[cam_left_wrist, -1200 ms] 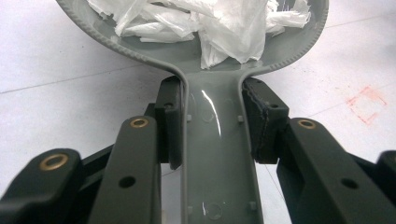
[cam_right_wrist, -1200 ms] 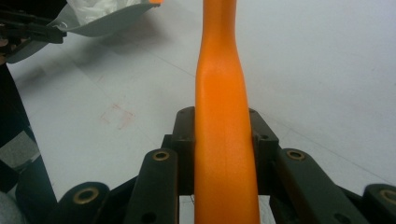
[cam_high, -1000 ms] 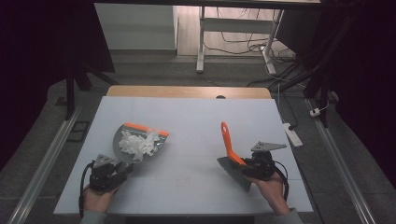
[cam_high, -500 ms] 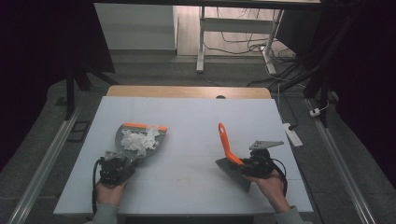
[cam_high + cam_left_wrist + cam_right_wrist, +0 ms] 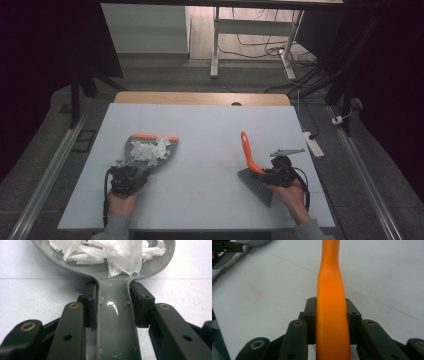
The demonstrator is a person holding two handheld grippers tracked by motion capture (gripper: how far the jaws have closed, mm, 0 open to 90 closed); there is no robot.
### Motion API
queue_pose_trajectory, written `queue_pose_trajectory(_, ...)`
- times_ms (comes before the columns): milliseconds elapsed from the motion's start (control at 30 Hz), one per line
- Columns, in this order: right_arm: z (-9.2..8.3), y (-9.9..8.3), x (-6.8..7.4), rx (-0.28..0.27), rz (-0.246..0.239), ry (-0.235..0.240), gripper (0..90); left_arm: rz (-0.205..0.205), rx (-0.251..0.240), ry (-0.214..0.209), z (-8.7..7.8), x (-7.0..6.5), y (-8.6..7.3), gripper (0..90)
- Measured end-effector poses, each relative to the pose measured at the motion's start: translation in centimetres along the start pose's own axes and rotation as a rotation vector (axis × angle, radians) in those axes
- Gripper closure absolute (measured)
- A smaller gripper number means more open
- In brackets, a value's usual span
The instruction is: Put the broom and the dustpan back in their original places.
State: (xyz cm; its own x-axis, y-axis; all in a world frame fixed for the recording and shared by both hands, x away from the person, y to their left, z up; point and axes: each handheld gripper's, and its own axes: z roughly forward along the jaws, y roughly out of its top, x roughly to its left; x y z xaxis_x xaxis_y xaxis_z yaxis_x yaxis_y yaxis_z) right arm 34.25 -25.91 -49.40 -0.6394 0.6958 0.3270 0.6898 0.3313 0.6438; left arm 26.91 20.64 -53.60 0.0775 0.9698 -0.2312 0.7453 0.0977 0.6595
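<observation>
On the near left of the counter (image 5: 210, 125), a grey dustpan (image 5: 150, 150) loaded with crumpled white paper (image 5: 149, 150), its orange lip on the far edge. Handle of the pan clamped from both sides by the left gripper (image 5: 112, 305), jaws closed on the narrow neck just behind the bowl. On the near right, well apart from the pan, a brush with an orange handle (image 5: 331, 305) and a dark bristle head (image 5: 256, 185), held by the right gripper (image 5: 272, 175), jaws closed on the lower part of the handle, which rose up and away toward the far side.

Judged as a carry-and-empty step, the paper being already gathered. Best done with the pan kept level or tipped slightly back toward the handle, lifted slowly, no jerks: loose, light paper, likely to spill over the open lip. Grip close to the bowl looked sound for that. Brush best kept low and still, clear of the pan.

Left hand (image 5: 121, 200) low at the near edge, forearm coming straight in, gripper pointed to the far right. Right hand (image 5: 292, 197) likewise low, angled inward toward the left.
</observation>
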Motion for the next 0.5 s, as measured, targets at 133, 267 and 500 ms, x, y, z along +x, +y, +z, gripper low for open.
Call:
queue_pose_trajectory(133,0.1,0.1,-0.5,0.008,-0.003,-0.024,69.0,0.001,-0.001,-0.003,0.1,-0.1,0.0,60.9)
queue_pose_trajectory(267,0.3,0.2,-1.2,0.013,-0.015,-0.055,64.5,0.007,0.018,-0.027,0.3,-0.1,0.0,53.4)
queue_pose_trajectory(500,0.7,0.4,-2.0,0.041,-0.034,-0.119,53.4,0.034,-0.011,-0.012,-0.3,-0.6,0.2,30.1)
